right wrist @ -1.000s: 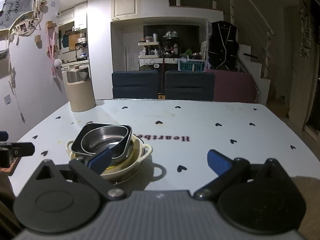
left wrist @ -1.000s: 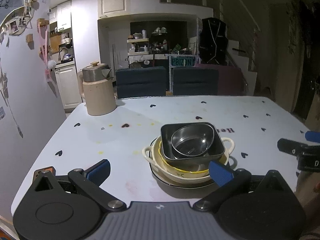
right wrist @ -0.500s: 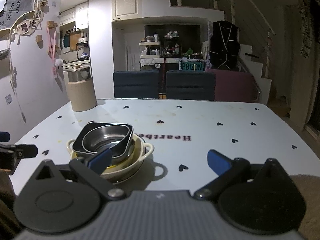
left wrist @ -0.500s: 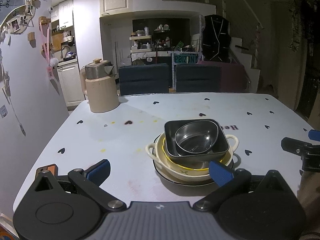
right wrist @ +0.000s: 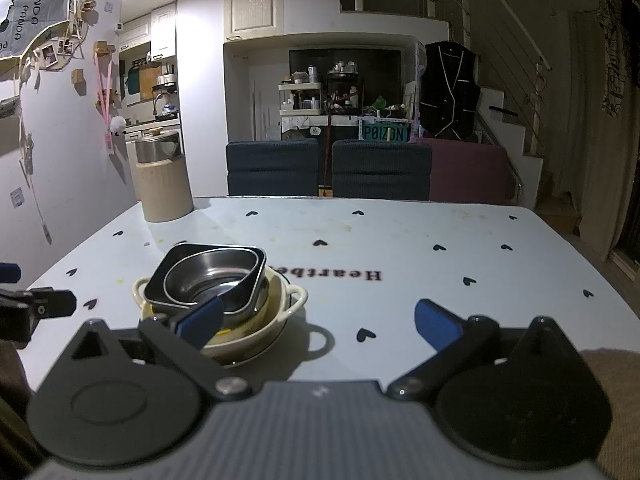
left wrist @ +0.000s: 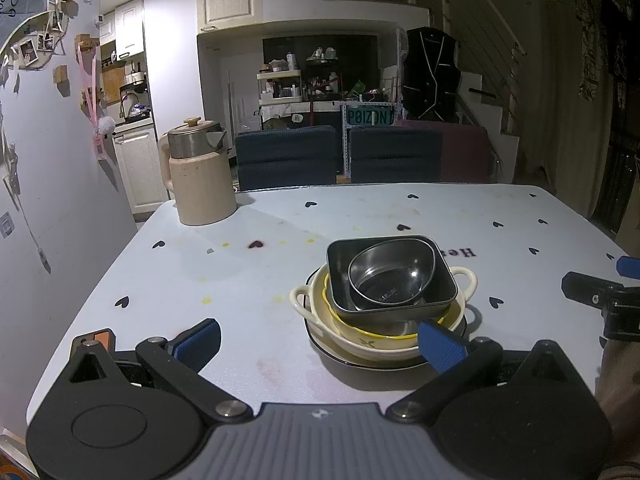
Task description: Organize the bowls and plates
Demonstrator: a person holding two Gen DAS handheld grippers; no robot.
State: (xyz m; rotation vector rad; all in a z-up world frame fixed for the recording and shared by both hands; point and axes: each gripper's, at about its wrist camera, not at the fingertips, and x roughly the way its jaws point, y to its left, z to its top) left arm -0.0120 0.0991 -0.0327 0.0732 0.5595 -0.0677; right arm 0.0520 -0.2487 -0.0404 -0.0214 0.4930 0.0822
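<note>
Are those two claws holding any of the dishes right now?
No. The left claw and the right claw are both open and empty; the stack of dishes sits untouched on the table.

A teal rectangular sign (right wrist: 385, 133) with pale letters reads "P0IZON"; it stands behind the dark blue chairs at the far side of the room. The pale blue heart-patterned tablecloth (right wrist: 400, 240) carries dark printed lettering, seen upside down, of which "Heartbe" (right wrist: 326, 274) is readable before the stacked bowls hide the rest. Stamped text on the steel bowl's floor is too small to read.
</note>
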